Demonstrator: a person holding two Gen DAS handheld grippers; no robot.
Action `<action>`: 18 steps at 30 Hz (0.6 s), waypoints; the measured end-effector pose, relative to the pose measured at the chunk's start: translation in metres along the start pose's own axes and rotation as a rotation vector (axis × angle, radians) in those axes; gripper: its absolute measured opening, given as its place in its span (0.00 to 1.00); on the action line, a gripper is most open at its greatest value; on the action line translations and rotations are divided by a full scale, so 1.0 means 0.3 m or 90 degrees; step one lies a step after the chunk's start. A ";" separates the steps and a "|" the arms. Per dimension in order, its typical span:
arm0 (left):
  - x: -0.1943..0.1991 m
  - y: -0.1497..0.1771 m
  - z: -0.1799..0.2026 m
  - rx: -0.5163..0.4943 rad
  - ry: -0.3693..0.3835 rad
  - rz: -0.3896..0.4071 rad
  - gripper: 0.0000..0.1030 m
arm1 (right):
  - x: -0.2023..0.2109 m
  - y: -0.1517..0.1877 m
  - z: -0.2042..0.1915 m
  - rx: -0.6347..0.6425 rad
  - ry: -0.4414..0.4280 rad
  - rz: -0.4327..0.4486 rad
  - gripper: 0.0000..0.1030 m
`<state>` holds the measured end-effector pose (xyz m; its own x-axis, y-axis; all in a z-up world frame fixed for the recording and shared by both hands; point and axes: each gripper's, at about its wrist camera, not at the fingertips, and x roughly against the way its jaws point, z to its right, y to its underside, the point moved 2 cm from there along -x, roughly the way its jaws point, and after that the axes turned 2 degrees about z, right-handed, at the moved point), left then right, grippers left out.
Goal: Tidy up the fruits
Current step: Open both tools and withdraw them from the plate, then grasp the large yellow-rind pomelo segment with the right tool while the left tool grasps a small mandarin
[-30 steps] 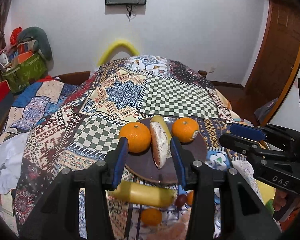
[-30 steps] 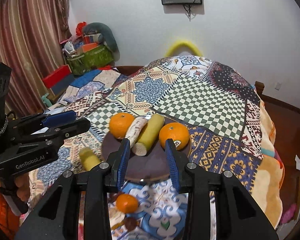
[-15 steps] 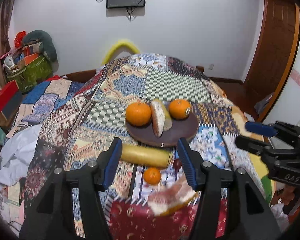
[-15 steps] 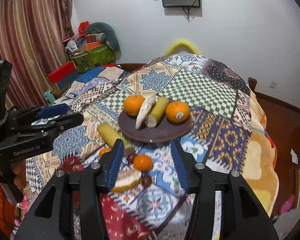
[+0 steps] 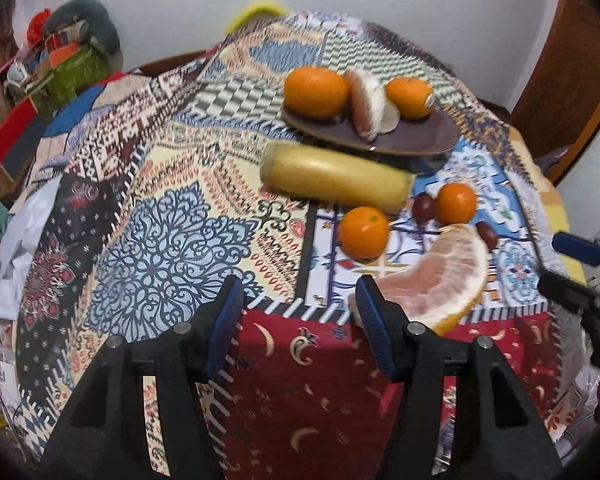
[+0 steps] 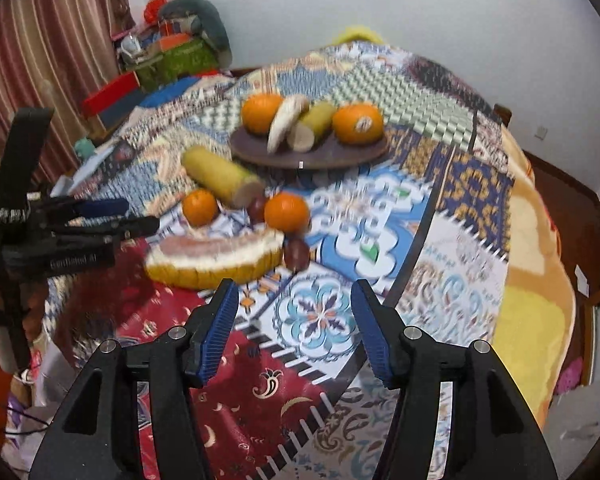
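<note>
A brown plate (image 5: 420, 140) holds two big oranges (image 5: 315, 90), a peeled pale piece and a yellow-green piece. In front of it on the patchwork cloth lie a yellow cylinder-shaped fruit (image 5: 336, 180), two small oranges (image 5: 364, 232), a pomelo wedge (image 5: 432, 284) and dark red small fruits (image 5: 423, 208). My left gripper (image 5: 298, 292) stands open over the cloth's near edge, its right finger just left of the wedge. My right gripper (image 6: 293, 292) is opening, nothing between its jaws, right of the wedge (image 6: 216, 258) and below a dark fruit (image 6: 296, 254).
The cloth (image 6: 440, 208) drapes over a round table and falls away at the right and near sides. A cluttered pile with a green box (image 6: 172, 60) stands far left by a striped curtain. Each gripper shows at the edge of the other's view.
Both grippers have drawn back from the plate and sunk toward the near edge. Their jaws have widened. The loose fruits and the pomelo wedge now fill the foreground.
</note>
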<state>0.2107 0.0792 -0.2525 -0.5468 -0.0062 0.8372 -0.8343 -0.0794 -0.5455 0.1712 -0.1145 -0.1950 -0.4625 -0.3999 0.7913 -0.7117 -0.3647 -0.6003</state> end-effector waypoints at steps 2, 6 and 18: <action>-0.024 -0.002 -0.005 -0.002 -0.001 -0.007 0.56 | -0.023 0.009 0.000 -0.005 -0.003 -0.012 0.53; -0.059 -0.022 0.010 -0.031 -0.019 -0.012 0.57 | -0.066 0.017 -0.001 -0.007 -0.004 -0.029 0.53; -0.043 0.014 0.055 -0.075 -0.031 -0.005 0.60 | -0.107 -0.002 -0.001 -0.001 0.015 -0.030 0.54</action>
<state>0.2155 0.0626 -0.2651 -0.5383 -0.0551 0.8409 -0.8427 0.0387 -0.5369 0.1863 -0.1011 -0.2201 -0.4410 -0.3620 0.8213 -0.7340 -0.3810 -0.5621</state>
